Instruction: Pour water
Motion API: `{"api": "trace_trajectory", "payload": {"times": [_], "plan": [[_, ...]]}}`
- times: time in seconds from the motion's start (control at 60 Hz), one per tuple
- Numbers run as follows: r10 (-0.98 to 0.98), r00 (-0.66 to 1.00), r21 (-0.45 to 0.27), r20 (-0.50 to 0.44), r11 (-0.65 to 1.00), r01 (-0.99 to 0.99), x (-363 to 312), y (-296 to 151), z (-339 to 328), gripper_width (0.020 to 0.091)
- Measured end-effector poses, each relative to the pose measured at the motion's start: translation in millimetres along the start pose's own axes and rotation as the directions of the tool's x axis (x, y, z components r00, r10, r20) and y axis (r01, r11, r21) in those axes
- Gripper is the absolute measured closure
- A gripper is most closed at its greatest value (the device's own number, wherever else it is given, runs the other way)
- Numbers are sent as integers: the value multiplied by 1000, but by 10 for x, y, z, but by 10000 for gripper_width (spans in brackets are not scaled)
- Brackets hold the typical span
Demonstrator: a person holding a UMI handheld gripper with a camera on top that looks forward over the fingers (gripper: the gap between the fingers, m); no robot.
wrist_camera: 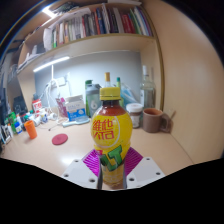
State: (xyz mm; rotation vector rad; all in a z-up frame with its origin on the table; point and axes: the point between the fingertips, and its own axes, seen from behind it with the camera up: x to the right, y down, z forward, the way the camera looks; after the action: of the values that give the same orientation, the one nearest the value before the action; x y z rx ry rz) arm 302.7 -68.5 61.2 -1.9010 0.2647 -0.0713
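Gripper [112,171] fingers clamp the yellow bottle [110,135] upright above the desk [60,155], cap on; next move: carry toward the mug [153,120] before pouring

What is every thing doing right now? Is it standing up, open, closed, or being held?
Hand-held gripper: shut on the yellow bottle.
Yellow bottle: upright, cap on, held between the fingers.
Brown mug: upright on the desk, beyond the fingers.
Desk: bears the mug and other small items.
Bookshelf: full of books.
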Motion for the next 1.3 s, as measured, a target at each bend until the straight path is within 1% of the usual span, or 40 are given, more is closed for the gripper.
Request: {"api": "trace_trajectory", "payload": {"times": [0.05, 0.117, 0.2, 0.233, 0.317, 0.4, 0.483, 0.517, 0.567, 0.617, 0.633, 0.717, 0.783, 0.833, 0.983, 1.15, 1.233, 1.3], "plan": [[-38, 999, 25, -16, 999, 38, -49, -283, 7, 824], [-149, 988, 64, -49, 986, 152, -216, -778, 48, 824], [-311, 949, 115, -56, 942, 316, -641, -1417, 198, 825], [-382, 920, 134, -86, 911, 391, -826, -1611, 258, 826], [-591, 794, 140, -144, 782, 608, -1358, -2121, 428, 827], [-772, 608, 142, -185, 592, 794, -2046, -2381, 643, 826], [-923, 292, 110, -250, 273, 956, -2685, -2349, 917, 825], [-953, 152, 92, -261, 133, 987, -2918, -2294, 1005, 828], [-965, -39, 86, -260, -64, 994, -3248, -2204, 1068, 826], [-938, -212, 73, -275, -240, 968, -3512, -2085, 1209, 837], [-921, -270, 62, -280, -298, 953, -3588, -2056, 1244, 825], [-804, -518, 22, -292, -547, 837, -3911, -1919, 1385, 822], [-681, -665, -47, -308, -687, 725, -4050, -1948, 1477, 819], [-618, -726, -67, -300, -746, 663, -4129, -1955, 1524, 817], [-500, -817, -95, -287, -834, 544, -4341, -1933, 1600, 819], [-477, -842, -95, -252, -854, 512, -4364, -1846, 1643, 817], [-544, -803, -84, -243, -813, 576, -4322, -1842, 1651, 819], [-679, -696, -27, -232, -711, 703, -4308, -1840, 1639, 818]]}}
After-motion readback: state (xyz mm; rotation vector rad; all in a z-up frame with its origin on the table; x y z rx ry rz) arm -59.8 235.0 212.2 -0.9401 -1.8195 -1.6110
